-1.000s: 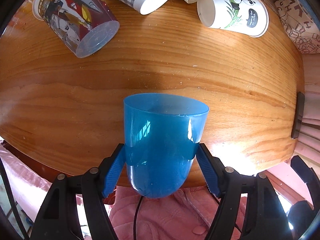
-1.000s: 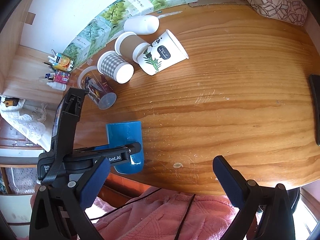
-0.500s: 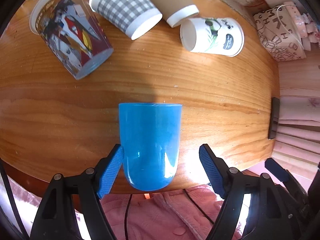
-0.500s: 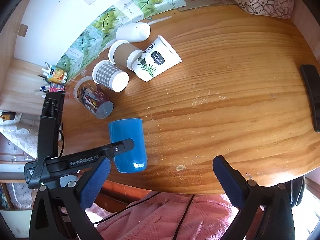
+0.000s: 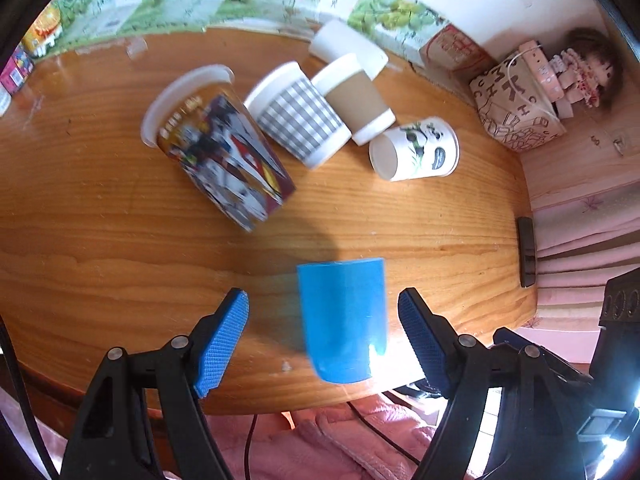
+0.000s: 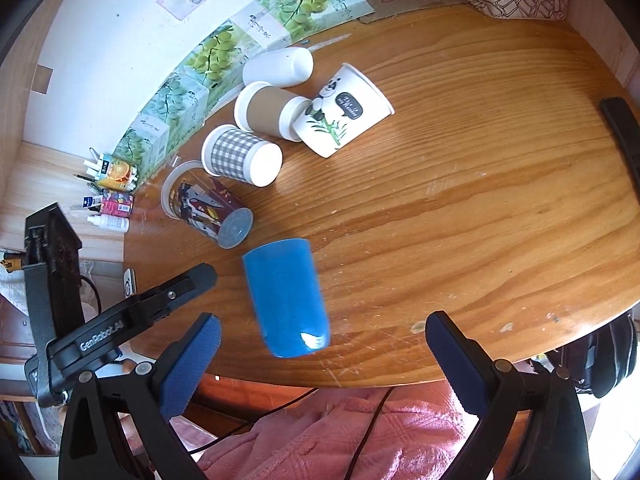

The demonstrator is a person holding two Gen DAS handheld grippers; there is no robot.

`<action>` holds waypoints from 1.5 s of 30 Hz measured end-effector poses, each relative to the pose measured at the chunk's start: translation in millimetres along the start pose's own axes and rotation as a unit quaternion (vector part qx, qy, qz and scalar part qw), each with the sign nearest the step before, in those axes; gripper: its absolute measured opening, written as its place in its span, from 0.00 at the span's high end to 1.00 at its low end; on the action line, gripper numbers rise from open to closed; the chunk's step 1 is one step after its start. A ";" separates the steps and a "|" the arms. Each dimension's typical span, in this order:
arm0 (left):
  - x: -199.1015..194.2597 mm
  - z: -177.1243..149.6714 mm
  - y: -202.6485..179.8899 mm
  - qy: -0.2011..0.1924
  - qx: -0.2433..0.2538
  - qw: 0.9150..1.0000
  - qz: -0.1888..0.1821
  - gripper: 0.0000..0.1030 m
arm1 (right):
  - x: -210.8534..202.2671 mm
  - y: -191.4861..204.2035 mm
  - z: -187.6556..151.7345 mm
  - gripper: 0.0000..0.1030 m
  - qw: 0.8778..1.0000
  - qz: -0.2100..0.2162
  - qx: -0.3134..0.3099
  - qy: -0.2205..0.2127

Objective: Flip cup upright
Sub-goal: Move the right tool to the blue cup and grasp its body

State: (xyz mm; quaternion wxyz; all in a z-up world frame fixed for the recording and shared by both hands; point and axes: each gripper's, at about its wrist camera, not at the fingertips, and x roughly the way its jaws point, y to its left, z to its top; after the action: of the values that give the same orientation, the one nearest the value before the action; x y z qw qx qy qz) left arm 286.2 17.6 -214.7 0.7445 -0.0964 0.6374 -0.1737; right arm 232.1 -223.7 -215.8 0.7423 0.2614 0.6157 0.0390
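Blue cup [image 5: 343,319] stands upright on wooden table [image 5: 100,264] near its front edge, untouched. Left gripper [image 5: 323,334] is spread wide, pads at cup's 9 and 3 o'clock, both clear of it. Right gripper [image 6: 320,364] is also spread wide, empty, at cup's 6 o'clock.

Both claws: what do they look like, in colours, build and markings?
The left claw and right claw match: black plastic frames with silver rivets and blue textured finger pads. White "GenRobot.AI" lettering runs along the left claw's side in the right wrist view. A thin black cable hangs beneath.

Each gripper [image 5: 322,320] [image 6: 320,346] has black arms, silver screws, blue ribbed pads [image 5: 220,344]; white "GenRobot.AI" lettering marks the left one.
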 end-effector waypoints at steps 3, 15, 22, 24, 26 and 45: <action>-10.7 -0.8 8.1 -0.032 0.009 0.999 0.006 0.22 | 6.2 10.2 -6.3 0.00 1.000 0.002 0.007 -0.013; -44.9 -3.0 34.4 -0.142 0.061 0.988 0.020 0.22 | 25.8 31.2 -21.8 0.00 0.995 0.006 0.022 -0.099; -63.1 -9.6 47.0 -0.188 0.082 0.978 0.032 0.22 | 41.5 42.5 -30.4 0.00 0.988 -0.027 -0.016 -0.151; -63.5 -11.6 51.0 -0.186 0.087 0.978 0.043 0.22 | 46.4 44.7 -32.3 0.00 0.986 -0.030 -0.030 -0.161; -62.2 -13.7 56.3 -0.177 0.088 0.979 0.045 0.22 | 49.8 46.1 -33.5 0.00 0.984 -0.024 -0.040 -0.171; -83.3 -31.2 77.5 -0.231 0.076 0.969 0.034 0.22 | 88.6 60.5 -29.7 0.05 0.971 -0.090 -0.120 -0.184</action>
State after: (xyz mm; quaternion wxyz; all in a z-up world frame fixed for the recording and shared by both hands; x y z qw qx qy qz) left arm 255.6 123.2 -171.9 0.8820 -0.0550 0.4362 -0.1697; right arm 241.4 -127.9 -271.7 0.8695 0.1168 0.4799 -0.0030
